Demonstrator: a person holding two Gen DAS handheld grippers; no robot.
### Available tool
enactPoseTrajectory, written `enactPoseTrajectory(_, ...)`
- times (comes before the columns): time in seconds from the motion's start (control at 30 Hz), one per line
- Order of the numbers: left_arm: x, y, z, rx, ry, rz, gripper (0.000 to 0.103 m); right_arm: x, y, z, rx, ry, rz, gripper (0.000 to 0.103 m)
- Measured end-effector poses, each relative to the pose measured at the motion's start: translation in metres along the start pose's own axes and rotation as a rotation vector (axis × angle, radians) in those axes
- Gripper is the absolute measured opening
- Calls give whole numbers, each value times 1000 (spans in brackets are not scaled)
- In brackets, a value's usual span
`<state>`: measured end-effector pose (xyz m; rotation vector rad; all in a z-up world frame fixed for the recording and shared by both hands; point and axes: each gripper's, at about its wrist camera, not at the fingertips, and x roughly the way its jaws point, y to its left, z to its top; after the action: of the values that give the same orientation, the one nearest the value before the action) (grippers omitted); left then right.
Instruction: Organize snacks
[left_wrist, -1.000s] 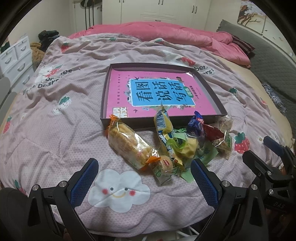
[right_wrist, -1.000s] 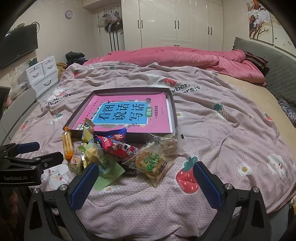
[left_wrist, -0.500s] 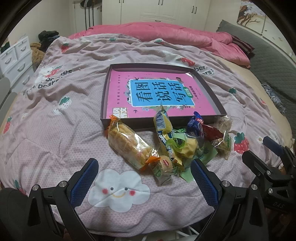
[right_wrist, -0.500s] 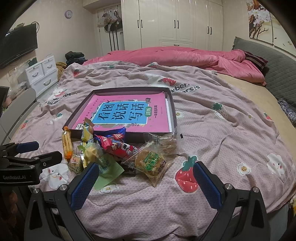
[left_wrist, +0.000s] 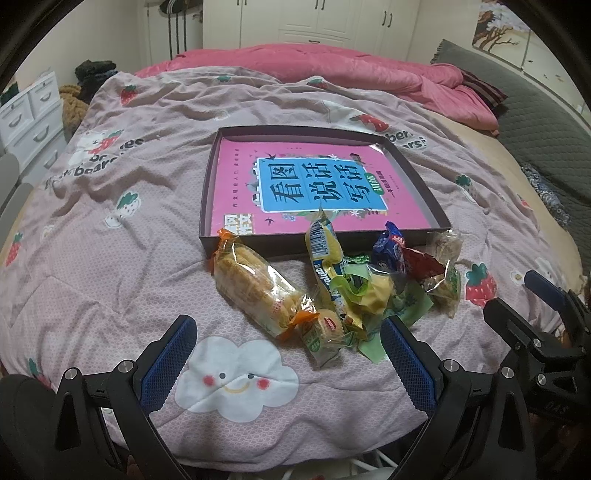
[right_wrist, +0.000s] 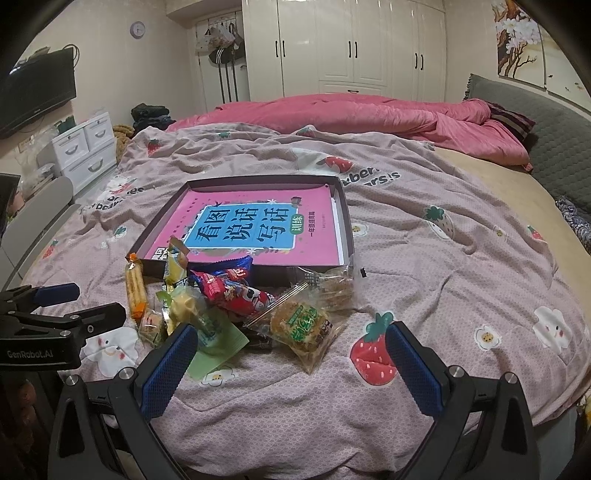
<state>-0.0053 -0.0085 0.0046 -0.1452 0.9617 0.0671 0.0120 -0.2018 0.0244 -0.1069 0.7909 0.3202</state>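
Observation:
A pile of wrapped snacks lies on the bed in front of a shallow dark box (left_wrist: 207, 206) lined with a pink book (left_wrist: 317, 184). The pile holds a clear pack of yellow biscuits (left_wrist: 255, 288), a yellow packet (left_wrist: 325, 251), a red and blue packet (right_wrist: 236, 295) and a clear pack with a green label (right_wrist: 299, 325). My left gripper (left_wrist: 286, 354) is open and empty, just short of the pile. My right gripper (right_wrist: 290, 360) is open and empty, also near the pile. The box also shows in the right wrist view (right_wrist: 345, 206).
The bed has a pink strawberry-print cover (left_wrist: 110, 258) and a bunched pink duvet (right_wrist: 369, 114) at the far end. White drawers (right_wrist: 85, 147) stand at the left. White wardrobes (right_wrist: 351, 48) line the back wall. A grey headboard (right_wrist: 554, 122) is at the right.

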Motion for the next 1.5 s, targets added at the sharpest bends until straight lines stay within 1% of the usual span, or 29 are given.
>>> enactPoseTrajectory(0.4,1,-1,1,-6,5,-5,100,3,-7,2,21,6,2,102)
enactPoseTrajectory(0.57,4,7,3,-27,13,-10,100,8,-11,1,36,19,5,102)
enactPoseTrajectory(0.97,25,39,9,-157,86,-43,100,24,-12,-2,14,59,12,102)
enactPoseTrajectory(1.13,47,53,12,-257,154,-93,100,32,-13,-1,3,75,10,102)
enactPoseTrajectory(1.23,59,60,14,-305,179,-95,100,38,-14,-1,-7,87,8,102)
enactPoseTrajectory(1.4,75,62,20,-326,192,-85,99,50,-16,-1,-19,128,1,102)
enactPoseTrajectory(1.5,82,58,22,-316,196,-82,99,58,-14,0,-50,140,-26,102)
